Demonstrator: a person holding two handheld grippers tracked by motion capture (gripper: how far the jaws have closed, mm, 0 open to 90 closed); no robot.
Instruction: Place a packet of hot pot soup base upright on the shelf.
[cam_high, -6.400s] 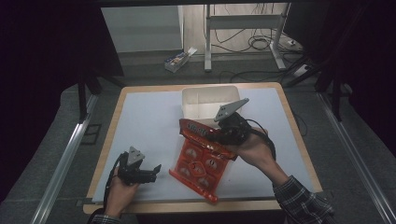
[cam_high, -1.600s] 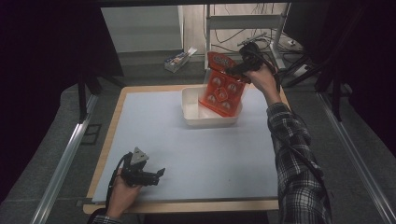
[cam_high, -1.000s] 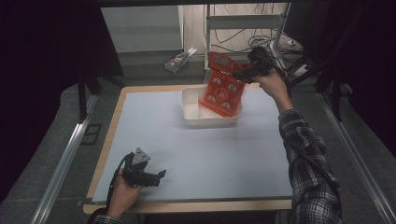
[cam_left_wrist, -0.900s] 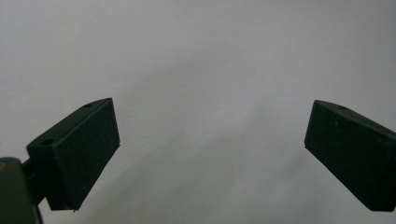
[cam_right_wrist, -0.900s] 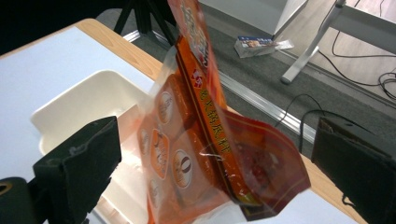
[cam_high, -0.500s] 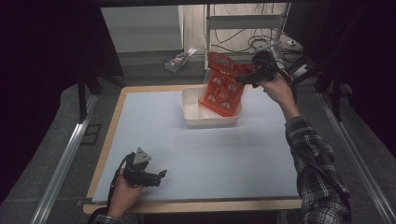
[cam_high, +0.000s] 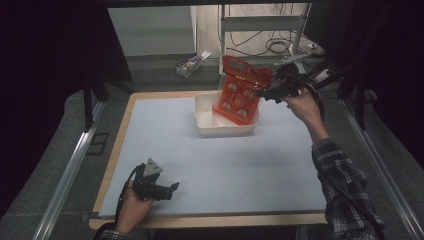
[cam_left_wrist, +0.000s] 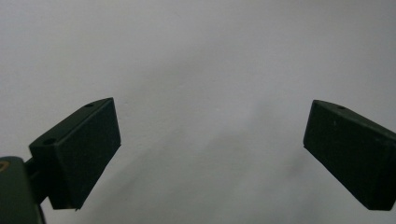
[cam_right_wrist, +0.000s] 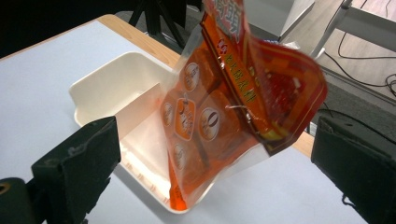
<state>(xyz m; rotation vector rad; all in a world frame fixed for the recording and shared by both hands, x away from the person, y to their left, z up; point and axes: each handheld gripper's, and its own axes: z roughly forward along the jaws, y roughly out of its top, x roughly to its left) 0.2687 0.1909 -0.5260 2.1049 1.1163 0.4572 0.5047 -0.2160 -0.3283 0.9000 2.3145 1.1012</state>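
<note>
Bag top cropped; print perhaps unreadable

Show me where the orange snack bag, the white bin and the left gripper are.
orange snack bag (cam_high: 239, 92), high view, its printed front.
white bin (cam_high: 206, 120), high view, its near left wall.
left gripper (cam_high: 173, 187), high view, between its open jaw tips.

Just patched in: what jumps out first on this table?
The orange snack bag stands tilted in the white bin at the table's far edge, its top sticking well above the rim. The right gripper sits open just beside it, not gripping; the left gripper rests open at the near left.
</note>
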